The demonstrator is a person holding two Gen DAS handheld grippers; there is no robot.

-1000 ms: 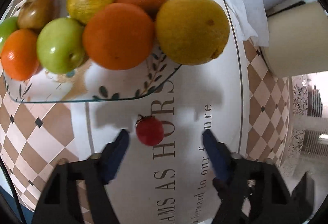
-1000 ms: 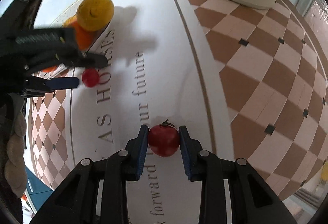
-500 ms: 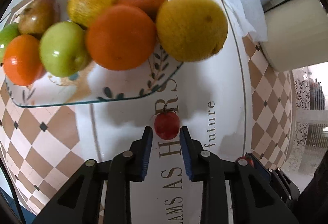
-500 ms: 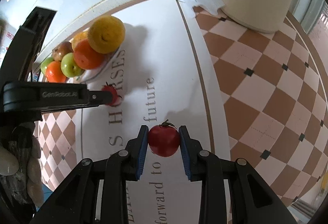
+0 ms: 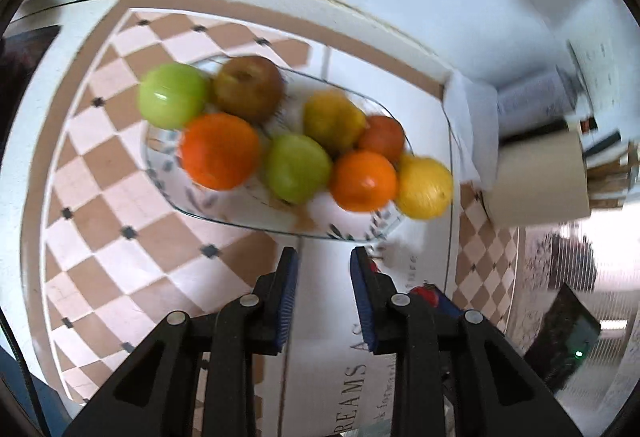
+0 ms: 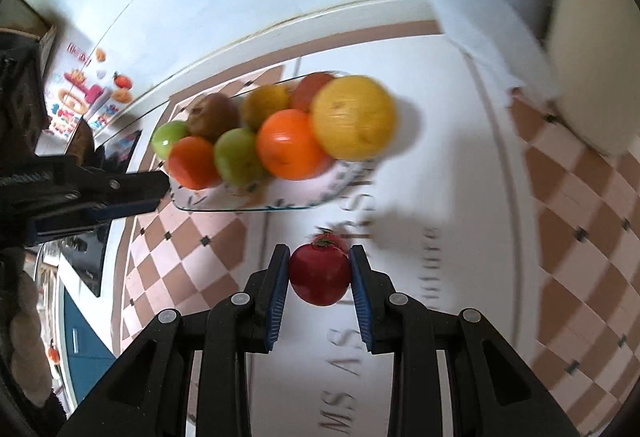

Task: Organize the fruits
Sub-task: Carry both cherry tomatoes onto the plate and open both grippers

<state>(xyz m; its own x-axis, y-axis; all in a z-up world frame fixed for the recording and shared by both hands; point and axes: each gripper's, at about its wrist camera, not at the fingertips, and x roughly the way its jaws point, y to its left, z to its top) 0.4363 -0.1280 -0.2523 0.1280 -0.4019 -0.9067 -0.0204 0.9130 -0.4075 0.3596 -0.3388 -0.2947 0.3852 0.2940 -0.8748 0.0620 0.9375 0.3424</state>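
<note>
The right tool (image 6: 319,279) grips a tomato (image 6: 319,273) above the bench (image 6: 440,197), near the plate (image 6: 256,203). The left tool (image 5: 323,291) is narrowly parted, empty. Print reads "REAMS".

This looks like a home dining or kitchen corner. A table is spread with a tablecloth (image 5: 120,237) checked in tan and cream, with a white band of printed lettering. On it stands a glass platter (image 5: 224,215) with a leaf pattern, heaped with oranges, green apples and a lemon (image 6: 354,117). A paper napkin (image 5: 470,125) lies beside a cream cylindrical container (image 5: 540,185), and colourful food pictures (image 6: 86,93) show behind the table.
</note>
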